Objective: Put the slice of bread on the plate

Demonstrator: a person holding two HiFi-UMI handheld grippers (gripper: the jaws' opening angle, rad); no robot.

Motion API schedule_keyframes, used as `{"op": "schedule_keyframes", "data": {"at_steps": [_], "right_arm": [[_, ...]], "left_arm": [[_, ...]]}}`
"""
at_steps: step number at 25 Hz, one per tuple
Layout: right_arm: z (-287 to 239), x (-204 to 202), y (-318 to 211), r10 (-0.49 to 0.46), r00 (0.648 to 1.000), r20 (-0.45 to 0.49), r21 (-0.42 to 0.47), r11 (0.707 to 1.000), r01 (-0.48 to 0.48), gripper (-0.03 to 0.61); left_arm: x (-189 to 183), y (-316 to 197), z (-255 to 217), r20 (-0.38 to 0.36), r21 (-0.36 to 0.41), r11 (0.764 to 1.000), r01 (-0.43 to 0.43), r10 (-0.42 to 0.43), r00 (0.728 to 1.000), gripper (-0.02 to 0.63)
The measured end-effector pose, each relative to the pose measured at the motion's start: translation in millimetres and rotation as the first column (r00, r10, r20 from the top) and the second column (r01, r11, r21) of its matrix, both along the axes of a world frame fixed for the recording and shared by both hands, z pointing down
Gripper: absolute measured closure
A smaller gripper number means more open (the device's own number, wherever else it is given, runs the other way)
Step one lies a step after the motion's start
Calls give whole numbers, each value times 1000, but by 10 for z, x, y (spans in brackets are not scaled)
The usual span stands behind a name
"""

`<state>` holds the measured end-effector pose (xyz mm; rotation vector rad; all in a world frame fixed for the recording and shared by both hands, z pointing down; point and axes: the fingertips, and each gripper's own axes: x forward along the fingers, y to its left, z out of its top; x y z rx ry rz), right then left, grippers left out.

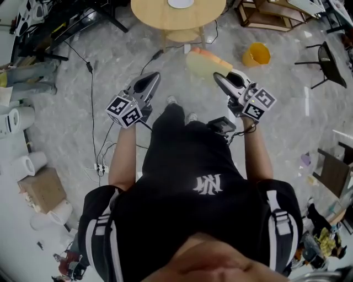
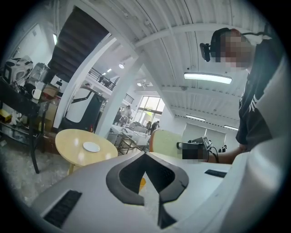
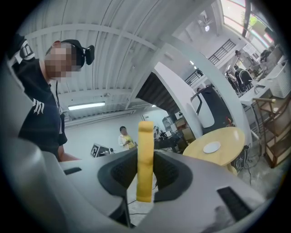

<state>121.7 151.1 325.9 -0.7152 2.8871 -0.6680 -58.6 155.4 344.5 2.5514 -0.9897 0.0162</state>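
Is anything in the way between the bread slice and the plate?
Nothing visible. The right gripper holds the bread slice, and just floor lies between it and the round table with the plate.

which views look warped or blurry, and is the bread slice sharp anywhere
Head view: strong fisheye bend at the edges, the bread slice slightly soft. Right gripper view: dark round vignette, bowed ceiling lines, the slice edge-on and fairly sharp. Left gripper view: same vignette, glare from the ceiling light.

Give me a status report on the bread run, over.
Left claw shut, empty. Right claw shut on slice of bread. Plate bare on round table ahead; only a floor cable between.
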Motion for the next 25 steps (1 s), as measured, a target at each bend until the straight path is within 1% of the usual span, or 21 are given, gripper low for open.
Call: {"op": "schedule_keyframes", "data": {"at_steps": [5,11,16,19,23,25], "right_arm": [[87,4,-393,15,1000,-11,-20,1000,-15,486],[82,-65,-1055,46,998,-33,-22,999,-46,486],[-23,-271,-1706,69,997,-46,-10,998,-70,486],[-74,-403,-2038,84,995,-56,-5,996,-84,486],[-106,-472,-2367,114,991,-67,-5,993,-115,486],[-108,-487,-2484,125,990,-62,-12,992,-126,486]], "left_arm": [[-21,-400,133,-17,-9,1000,-4,3,1000,601],[-76,-1089,185,-20,-10,999,-39,38,999,601],[-197,-1728,145,-42,-6,997,-71,71,997,601],[-276,-2054,126,-43,1,995,-97,97,994,601],[-341,-2411,143,-37,8,992,-128,128,991,601],[-389,-2564,183,-37,3,991,-131,131,991,601]]}}
